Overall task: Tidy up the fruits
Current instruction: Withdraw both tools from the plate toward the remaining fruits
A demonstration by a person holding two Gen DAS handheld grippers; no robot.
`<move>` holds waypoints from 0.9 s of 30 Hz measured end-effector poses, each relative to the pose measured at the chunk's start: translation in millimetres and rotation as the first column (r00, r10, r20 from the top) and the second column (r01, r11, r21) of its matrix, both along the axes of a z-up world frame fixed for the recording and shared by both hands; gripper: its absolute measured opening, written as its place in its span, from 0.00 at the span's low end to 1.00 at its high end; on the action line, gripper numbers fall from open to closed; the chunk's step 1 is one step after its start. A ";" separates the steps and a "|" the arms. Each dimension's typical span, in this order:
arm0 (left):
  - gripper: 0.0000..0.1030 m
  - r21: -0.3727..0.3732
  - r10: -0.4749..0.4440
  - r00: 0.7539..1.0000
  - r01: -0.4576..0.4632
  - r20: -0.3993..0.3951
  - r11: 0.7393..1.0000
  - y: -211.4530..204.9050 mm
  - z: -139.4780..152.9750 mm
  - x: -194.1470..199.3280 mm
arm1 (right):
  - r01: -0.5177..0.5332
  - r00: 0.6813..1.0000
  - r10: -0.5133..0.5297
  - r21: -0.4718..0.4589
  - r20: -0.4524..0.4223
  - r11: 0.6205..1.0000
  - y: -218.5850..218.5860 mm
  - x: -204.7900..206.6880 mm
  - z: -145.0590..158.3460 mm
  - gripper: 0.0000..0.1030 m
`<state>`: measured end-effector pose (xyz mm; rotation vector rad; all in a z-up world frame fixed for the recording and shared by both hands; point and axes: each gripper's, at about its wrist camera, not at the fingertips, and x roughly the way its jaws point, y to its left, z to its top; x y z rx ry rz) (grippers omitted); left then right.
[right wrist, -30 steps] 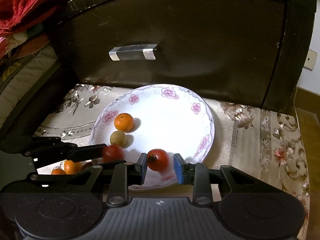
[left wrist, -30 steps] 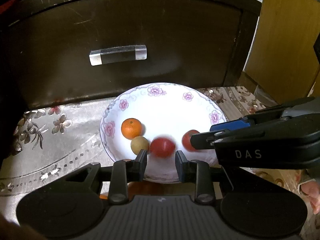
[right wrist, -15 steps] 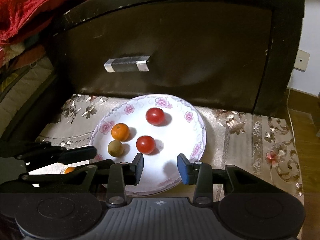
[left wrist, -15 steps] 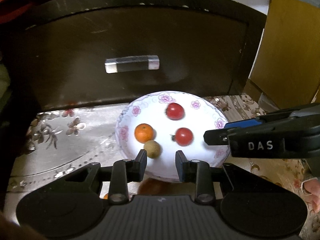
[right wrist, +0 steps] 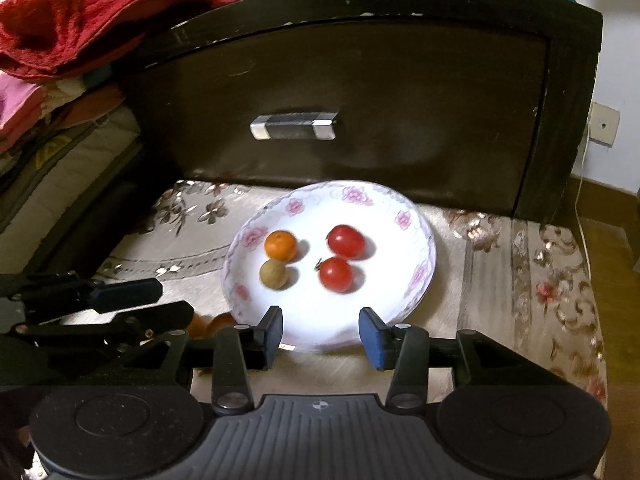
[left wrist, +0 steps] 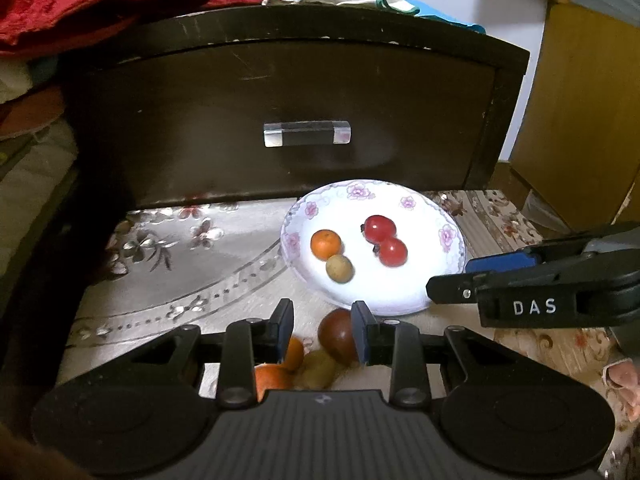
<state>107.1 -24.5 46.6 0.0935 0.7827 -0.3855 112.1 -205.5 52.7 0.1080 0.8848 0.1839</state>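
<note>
Now | left claw narrow, empty | right claw just opening, empty

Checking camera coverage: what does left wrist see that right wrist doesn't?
Only left wrist: a dark red fruit and a greenish fruit on the cloth near the left gripper, plus a yellow cabinet. Only right wrist: a wall socket, and the right gripper with its jaws just opened, nothing between them. Both: the floral plate with one orange, one brownish and two red fruits, and the drawer handle.
</note>
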 end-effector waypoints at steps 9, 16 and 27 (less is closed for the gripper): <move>0.37 0.044 -0.003 0.999 0.005 -0.043 0.999 26.0 -3.6 -22.7 | -0.055 0.998 0.054 -0.010 -0.032 0.998 25.5 -21.8 -6.6 0.41; 0.37 0.067 0.013 0.996 -0.007 -0.090 0.998 42.9 -26.5 -24.3 | -0.083 0.994 0.082 -0.012 -0.069 0.996 39.6 -18.9 -21.2 0.42; 0.37 0.096 -0.027 0.996 0.035 -0.090 0.995 29.1 -41.2 -10.4 | -0.108 0.992 0.109 0.016 -0.061 0.994 47.4 -8.9 -33.6 0.46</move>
